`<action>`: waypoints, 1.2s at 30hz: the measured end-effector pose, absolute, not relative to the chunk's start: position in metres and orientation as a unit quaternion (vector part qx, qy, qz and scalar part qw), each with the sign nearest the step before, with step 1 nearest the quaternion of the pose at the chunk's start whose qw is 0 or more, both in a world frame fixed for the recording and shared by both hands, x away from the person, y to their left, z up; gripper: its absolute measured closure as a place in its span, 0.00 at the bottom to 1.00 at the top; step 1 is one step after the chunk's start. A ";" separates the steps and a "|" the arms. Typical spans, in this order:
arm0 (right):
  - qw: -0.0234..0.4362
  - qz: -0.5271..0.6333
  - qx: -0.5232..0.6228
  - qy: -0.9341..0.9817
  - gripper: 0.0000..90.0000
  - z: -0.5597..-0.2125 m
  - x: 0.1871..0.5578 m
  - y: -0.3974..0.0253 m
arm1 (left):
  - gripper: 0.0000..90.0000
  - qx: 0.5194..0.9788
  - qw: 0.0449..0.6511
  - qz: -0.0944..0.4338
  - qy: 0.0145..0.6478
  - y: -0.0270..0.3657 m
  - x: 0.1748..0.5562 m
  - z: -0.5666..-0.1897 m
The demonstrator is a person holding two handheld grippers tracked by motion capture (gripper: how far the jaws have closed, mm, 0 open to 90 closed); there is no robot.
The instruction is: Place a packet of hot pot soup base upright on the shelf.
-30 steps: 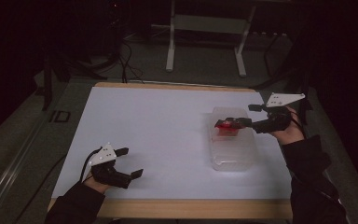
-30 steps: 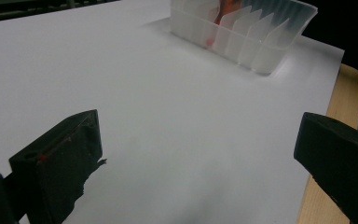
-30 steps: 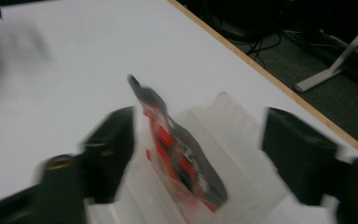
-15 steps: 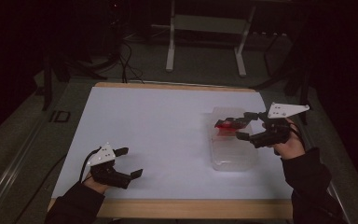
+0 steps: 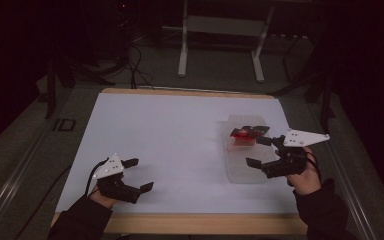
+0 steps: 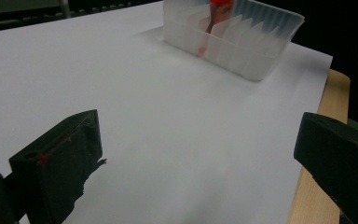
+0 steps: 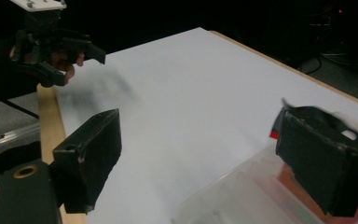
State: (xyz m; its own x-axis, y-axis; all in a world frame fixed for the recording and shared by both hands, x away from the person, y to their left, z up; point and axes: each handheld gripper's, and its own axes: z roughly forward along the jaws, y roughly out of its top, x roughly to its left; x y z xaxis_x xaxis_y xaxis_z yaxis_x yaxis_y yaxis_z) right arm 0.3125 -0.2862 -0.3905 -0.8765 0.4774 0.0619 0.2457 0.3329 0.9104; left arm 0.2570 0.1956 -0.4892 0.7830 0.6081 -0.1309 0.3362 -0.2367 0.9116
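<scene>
the clear plastic bin (image 5: 250, 155) is sitting at the table's right, with a red and black object (image 5: 247, 134) lying in its far end. the right gripper (image 5: 260, 152) is hovering over it, jaws spread and empty; the left gripper (image 5: 141, 175) is resting near left, also released. the bin is looking light, thin-walled and slippery, so pinching its rim seems best.

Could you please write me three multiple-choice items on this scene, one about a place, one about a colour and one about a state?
1. Where on the table does the clear plastic bin stand?
A. on the person's right side
B. at the left edge
C. at the far middle

2. What colour is the object inside the bin?
A. blue and white
B. red and black
C. green

3. How are the jaws of the left gripper?
A. shut on the bin
B. shut on nothing
C. open and empty

Answers:
1 A, it sits beside the right gripper.
2 B, the high view shows red with a black part.
3 C, bare white sheet shows between them.
</scene>
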 end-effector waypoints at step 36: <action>0.186 0.497 0.254 0.808 0.15 -0.455 0.256 -0.291 | 0.01 0.771 0.545 0.111 0.309 0.193 0.256 -0.493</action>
State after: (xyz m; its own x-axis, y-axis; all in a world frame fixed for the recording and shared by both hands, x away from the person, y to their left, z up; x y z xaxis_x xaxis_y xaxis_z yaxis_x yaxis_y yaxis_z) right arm 0.2565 -0.2906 -0.4545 -0.8021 0.5953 -0.0477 0.2257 0.3761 0.8987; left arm 0.2563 0.1931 -0.4933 0.7849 0.5972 -0.1655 0.3554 -0.2150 0.9096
